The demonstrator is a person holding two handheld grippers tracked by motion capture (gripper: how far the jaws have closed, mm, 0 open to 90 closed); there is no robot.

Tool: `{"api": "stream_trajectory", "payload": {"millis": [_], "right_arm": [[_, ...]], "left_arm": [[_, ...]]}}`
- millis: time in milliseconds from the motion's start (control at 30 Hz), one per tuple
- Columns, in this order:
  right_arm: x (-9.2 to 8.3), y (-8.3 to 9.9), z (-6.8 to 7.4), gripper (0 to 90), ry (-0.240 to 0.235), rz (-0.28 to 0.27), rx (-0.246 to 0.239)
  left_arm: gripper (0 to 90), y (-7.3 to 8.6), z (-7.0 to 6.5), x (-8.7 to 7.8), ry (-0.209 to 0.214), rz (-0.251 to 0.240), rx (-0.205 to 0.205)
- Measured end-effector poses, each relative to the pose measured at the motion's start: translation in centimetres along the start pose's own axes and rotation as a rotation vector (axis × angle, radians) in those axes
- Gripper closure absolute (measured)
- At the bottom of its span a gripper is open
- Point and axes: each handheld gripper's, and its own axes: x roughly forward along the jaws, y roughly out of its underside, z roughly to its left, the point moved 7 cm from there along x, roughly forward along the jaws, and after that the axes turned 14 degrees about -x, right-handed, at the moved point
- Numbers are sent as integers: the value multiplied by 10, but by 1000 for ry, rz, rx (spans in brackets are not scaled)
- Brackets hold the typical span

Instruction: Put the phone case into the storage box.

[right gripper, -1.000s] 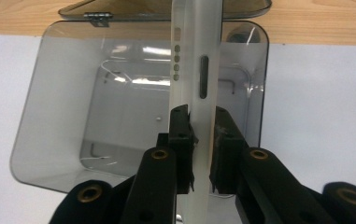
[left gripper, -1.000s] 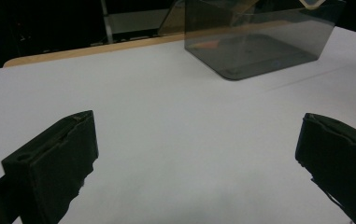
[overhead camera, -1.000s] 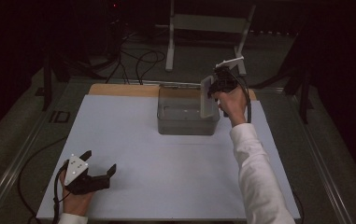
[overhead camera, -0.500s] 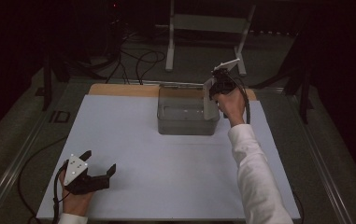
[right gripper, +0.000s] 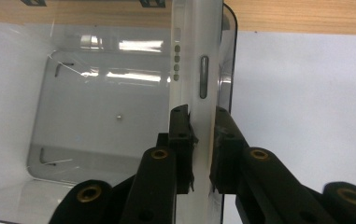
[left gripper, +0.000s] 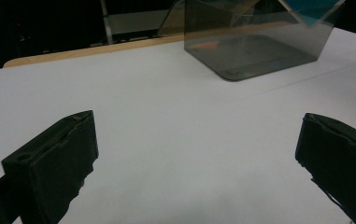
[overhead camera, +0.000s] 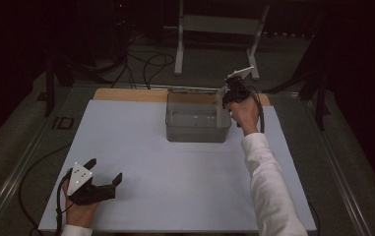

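Pinching the flat white lid (right gripper: 199, 70) edge-on in my right gripper (right gripper: 202, 140), fingers clamped, over the clear bin's (overhead camera: 195, 132) right wall, frame centre; left gripper (overhead camera: 104, 172) rests released on the bench (overhead camera: 175, 187)

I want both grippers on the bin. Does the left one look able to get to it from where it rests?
Probably yes: the left gripper sits open at the near corner, and only bare white table lies between it and the bin.
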Motion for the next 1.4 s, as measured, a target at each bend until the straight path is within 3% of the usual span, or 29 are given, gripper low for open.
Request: {"api": "stream_trajectory", "payload": {"millis": [1400], "right_arm": [[32,10,3,813,64,82,-33]], "left_arm": [[1,0,0,-1,1,-1,1]]}}
